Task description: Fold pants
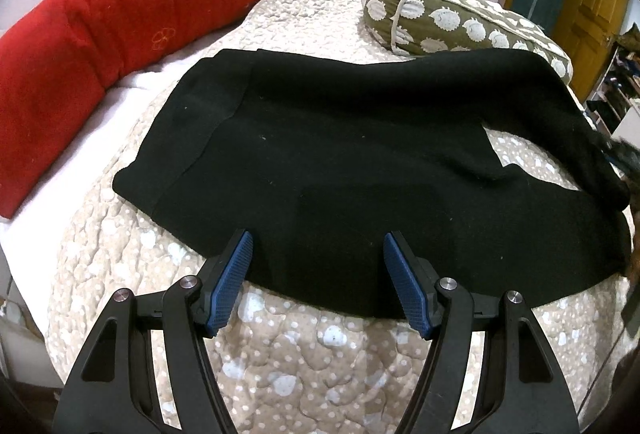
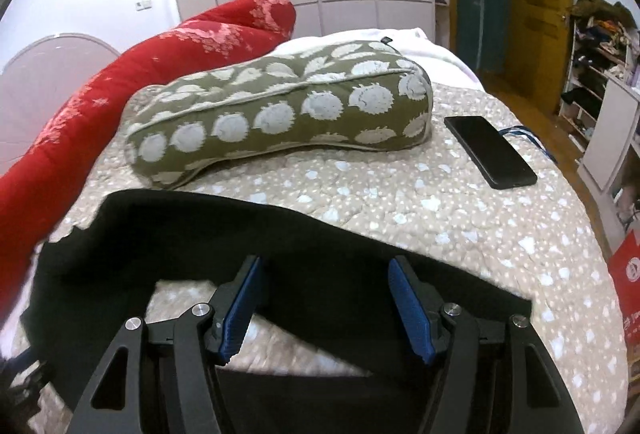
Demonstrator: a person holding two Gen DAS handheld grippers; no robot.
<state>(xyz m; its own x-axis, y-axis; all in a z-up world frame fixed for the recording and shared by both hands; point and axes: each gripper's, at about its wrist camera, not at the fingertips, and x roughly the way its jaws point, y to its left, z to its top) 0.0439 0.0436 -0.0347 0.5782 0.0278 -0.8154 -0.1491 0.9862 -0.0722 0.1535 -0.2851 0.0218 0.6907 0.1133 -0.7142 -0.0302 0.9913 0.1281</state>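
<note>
Black pants (image 1: 340, 154) lie spread flat across the beige quilted bed cover (image 1: 312, 354), waistband to the left, legs running right. My left gripper (image 1: 318, 246) is open, its blue pads either side of the pants' near edge, holding nothing. In the right wrist view the pants' legs (image 2: 328, 266) split apart with quilt showing between them. My right gripper (image 2: 324, 274) is open over the far leg, empty.
A long red bolster (image 1: 120, 18) lies along the bed's far left. An olive pillow with white spots (image 2: 276, 114) sits just beyond the pants. A black phone (image 2: 490, 150) lies on the quilt (image 2: 460, 218) at right. Wardrobe and door stand behind.
</note>
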